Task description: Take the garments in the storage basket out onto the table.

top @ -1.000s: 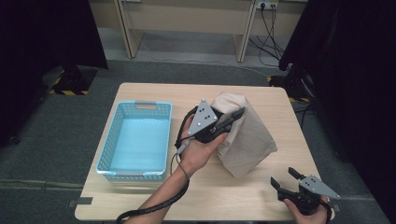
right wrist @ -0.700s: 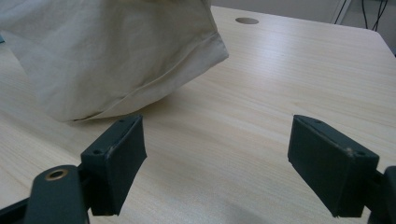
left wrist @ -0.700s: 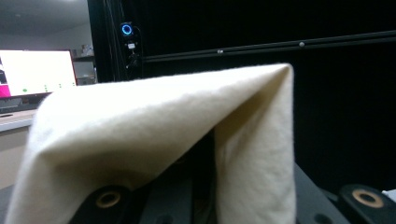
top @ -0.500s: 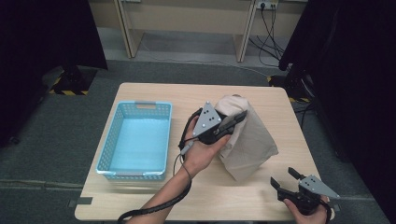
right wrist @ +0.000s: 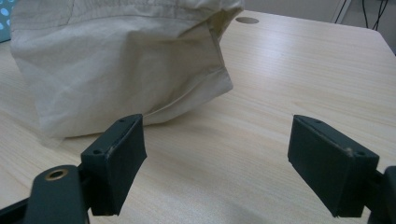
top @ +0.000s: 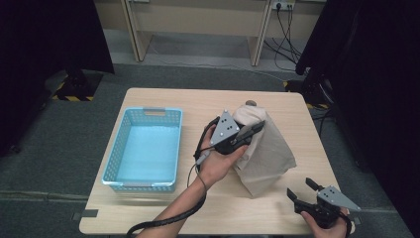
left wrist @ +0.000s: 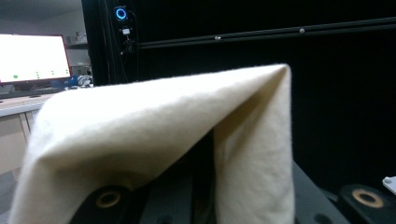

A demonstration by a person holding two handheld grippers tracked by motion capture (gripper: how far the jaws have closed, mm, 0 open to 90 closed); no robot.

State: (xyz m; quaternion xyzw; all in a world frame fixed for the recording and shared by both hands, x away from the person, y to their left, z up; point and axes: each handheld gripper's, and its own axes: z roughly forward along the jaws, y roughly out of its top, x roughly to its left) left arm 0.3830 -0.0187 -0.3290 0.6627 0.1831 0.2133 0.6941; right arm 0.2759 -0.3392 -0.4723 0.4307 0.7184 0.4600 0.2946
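A: Where is the cloth [top: 265, 151] right now?

B: On the right half of the table [top: 163, 99], between the middle and the right edge. Its top is lifted clear of the wood and its lower hem rests on the surface, spreading toward the near right corner.

A: What is lifting it?

B: The left gripper [top: 250, 133]. Its jaws are pinched on the upper fold of the cloth, close together with the fabric between them. In the left gripper view the cream fabric [left wrist: 154, 135] drapes over both jaws like a tent.

A: And the hand behind it?

B: The left hand [top: 218, 166] comes in from the near edge, near the middle of the table, with a black cable trailing down the forearm.

A: The other gripper?

B: The right gripper [top: 301, 191] sits at the near right corner, held in the right hand [top: 327, 223]. Its jaws are spread wide with nothing between them. It is near the cloth's lower corner but apart from it.

A: What does its own view give?

B: The two black jaws stand well apart over bare wood, and the cloth's hem [right wrist: 126, 65] lies on the table beyond them, closer to the left jaw.

A: Anything else on the table?

B: A light blue basket [top: 111, 171] along the left edge, just beside the left hand, not touching the cloth.
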